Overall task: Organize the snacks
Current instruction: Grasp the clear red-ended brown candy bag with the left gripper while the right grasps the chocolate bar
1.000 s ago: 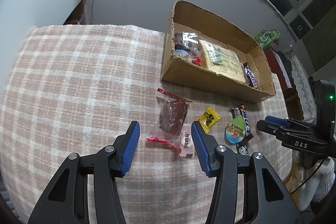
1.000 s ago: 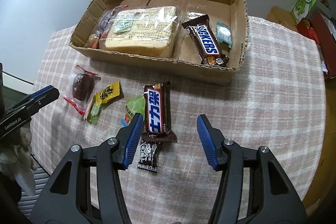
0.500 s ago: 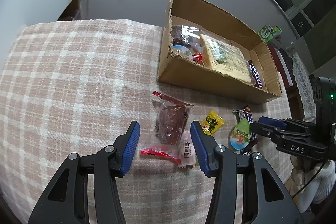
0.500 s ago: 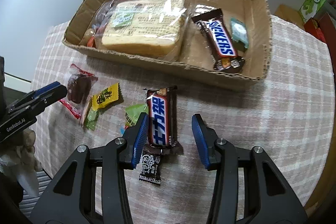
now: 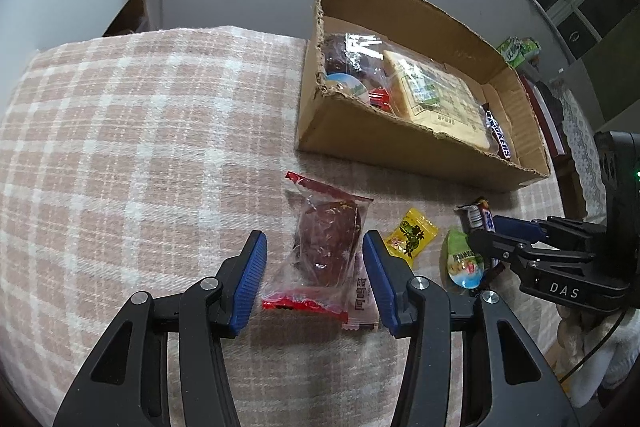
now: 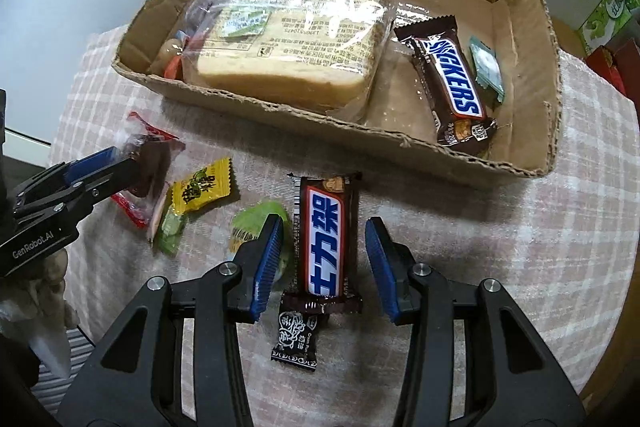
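On the checked cloth, my left gripper [image 5: 313,243] stands open astride a clear packet with a dark red snack [image 5: 326,239]; its pads do not touch it. A small pink packet [image 5: 362,299] lies under that packet's corner. My right gripper [image 6: 324,227] is open astride a brown Snickers bar [image 6: 324,239], with a gap on each side. A yellow candy [image 6: 202,187], a green jelly cup [image 6: 256,223] and a small black candy [image 6: 296,335] lie nearby. The cardboard box [image 6: 360,139] behind holds a bread packet [image 6: 288,47], another Snickers [image 6: 452,87] and a teal sachet [image 6: 486,67].
The tablecloth [image 5: 120,147] stretches bare to the left of the box. Green cartons [image 6: 608,15] stand beyond the table at the far right. The table's near edge runs just below both grippers. The two grippers work close together, with the yellow candy and the jelly cup between them.
Both grippers have come down and forward over the loose snacks. The right jaws have narrowed around the Snickers bar. The left jaws now straddle the dark red packet.
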Motion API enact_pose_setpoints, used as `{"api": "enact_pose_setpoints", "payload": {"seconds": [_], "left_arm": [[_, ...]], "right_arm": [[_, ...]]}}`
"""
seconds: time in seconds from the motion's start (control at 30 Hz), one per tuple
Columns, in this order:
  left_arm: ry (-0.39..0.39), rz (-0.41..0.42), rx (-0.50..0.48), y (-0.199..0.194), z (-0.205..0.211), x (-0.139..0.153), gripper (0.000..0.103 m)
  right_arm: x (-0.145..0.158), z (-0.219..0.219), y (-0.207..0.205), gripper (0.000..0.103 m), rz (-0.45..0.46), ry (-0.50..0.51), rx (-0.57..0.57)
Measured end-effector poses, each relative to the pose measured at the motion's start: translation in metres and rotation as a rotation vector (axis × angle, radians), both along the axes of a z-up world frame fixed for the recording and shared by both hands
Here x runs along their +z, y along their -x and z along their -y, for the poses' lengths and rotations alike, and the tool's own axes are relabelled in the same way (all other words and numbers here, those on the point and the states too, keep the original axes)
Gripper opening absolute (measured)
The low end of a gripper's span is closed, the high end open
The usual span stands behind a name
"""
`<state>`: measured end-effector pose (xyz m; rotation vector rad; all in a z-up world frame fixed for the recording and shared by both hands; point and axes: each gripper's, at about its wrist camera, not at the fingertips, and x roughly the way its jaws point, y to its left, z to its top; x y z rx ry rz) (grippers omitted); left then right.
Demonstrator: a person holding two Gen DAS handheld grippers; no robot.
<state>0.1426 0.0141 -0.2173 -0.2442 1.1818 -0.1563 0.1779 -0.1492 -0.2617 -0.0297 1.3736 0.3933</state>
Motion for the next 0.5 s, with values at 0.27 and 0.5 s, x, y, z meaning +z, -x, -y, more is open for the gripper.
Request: {"api": "enact_pose_setpoints", "payload": {"seconds": [0.27,0.5], "left_arm": [[-0.022,0.004,-0.019,-0.007,0.008,-0.003,0.037],[-0.040,0.022,-0.046,-0.009,0.017,-0.003,0.030]], "right_arm": [[-0.011,-0.012,-0.004,0.030,-0.008,0.008,0.009],[-0.007,-0.003,0.000,0.030,0.003,0.015,0.006]]}}
